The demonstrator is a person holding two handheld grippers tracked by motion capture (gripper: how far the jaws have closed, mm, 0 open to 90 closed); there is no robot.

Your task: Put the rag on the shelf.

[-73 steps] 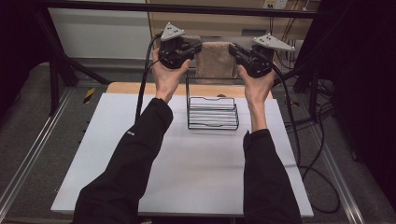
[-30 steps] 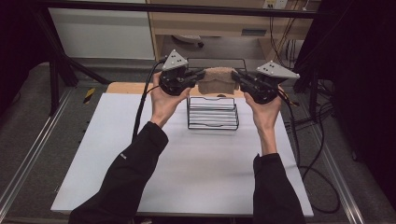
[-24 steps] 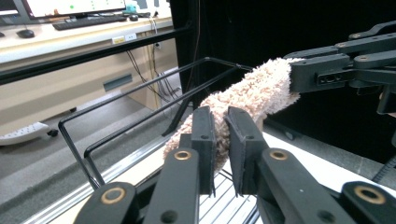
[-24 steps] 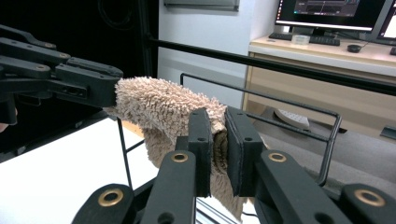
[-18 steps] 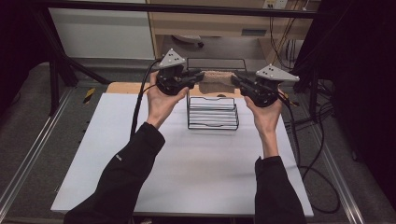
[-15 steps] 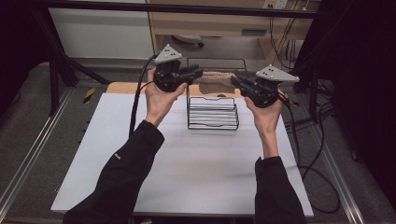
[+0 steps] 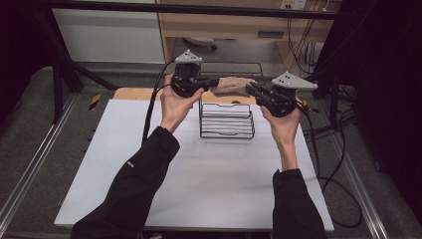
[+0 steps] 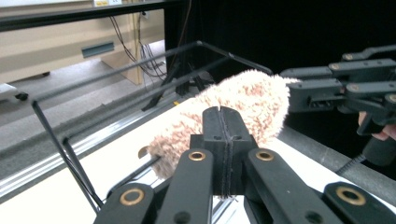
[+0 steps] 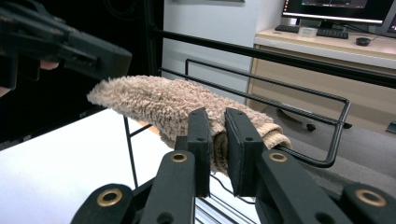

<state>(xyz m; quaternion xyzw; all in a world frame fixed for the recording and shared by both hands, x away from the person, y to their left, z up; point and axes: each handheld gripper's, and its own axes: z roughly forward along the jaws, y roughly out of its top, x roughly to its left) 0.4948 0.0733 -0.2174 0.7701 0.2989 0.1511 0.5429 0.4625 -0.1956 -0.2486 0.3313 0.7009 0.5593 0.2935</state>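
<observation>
- High view: a fuzzy tan sock (image 7: 232, 84) hangs in the air between the two claws, over the back of a black wire rack (image 7: 226, 121) on the white table (image 7: 199, 189). The left claw (image 7: 211, 83) has one end and the right claw (image 7: 250, 88) has the other (both hands are held up).
- Left gripper view: the left claw (image 8: 223, 122) has just squeezed its jaws tight together. A thin bit of the sock (image 8: 233, 105) is pinched there, and the rest stretches away to the right claw (image 8: 292, 95). The rack's wires (image 8: 140, 70) run past on the left.
- Right gripper view: the right claw (image 9: 218, 128) bites the thick end of the sock (image 9: 159, 105) with its jaws a little apart. The left claw (image 9: 121, 60) is at the far end.
</observation>
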